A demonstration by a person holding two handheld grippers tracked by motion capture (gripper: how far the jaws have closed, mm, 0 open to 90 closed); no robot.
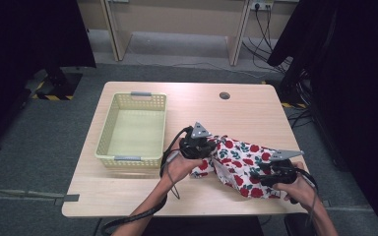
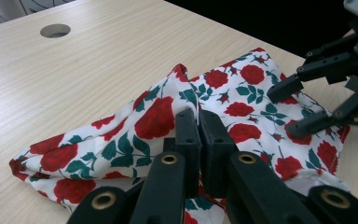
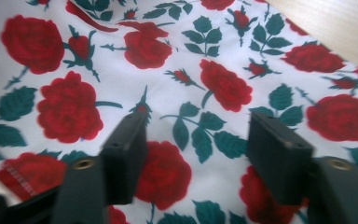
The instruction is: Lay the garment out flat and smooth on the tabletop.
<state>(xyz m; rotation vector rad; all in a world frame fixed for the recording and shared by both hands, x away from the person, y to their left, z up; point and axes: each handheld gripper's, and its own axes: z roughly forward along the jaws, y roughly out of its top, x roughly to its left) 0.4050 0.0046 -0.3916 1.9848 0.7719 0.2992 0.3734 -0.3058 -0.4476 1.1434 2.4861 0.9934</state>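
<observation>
One rose-print cloth [image 1: 238,164] lies bunched on the near right part of the wooden table [image 1: 187,98], just right of the pale yellow basket [image 1: 132,129], which stands apart from it and has nothing in it. My left gripper [image 2: 198,133] is clamped tight on a raised fold of the cloth, jaws pressed together with fabric between them. My right gripper [image 3: 198,154] stands about half open over the flat of the cloth, nothing between its jaws; in the left gripper view its two black fingers [image 2: 284,88] hover just above the print at the cloth's far side.

As I judge it, the risk lies in my right hand. If I close where the jaws now stand, on a smooth single layer, the pads may slide off with nothing caught, or they may pinch two layers at once and lock the bundle instead of opening it. If I pull sideways while my left keeps its thin pinch, the fold could slip free and the cloth slump. Dragging low could also nudge the basket.

Count: one cloth, one basket, one table with one round cable hole [image 1: 224,95], two grippers.
</observation>
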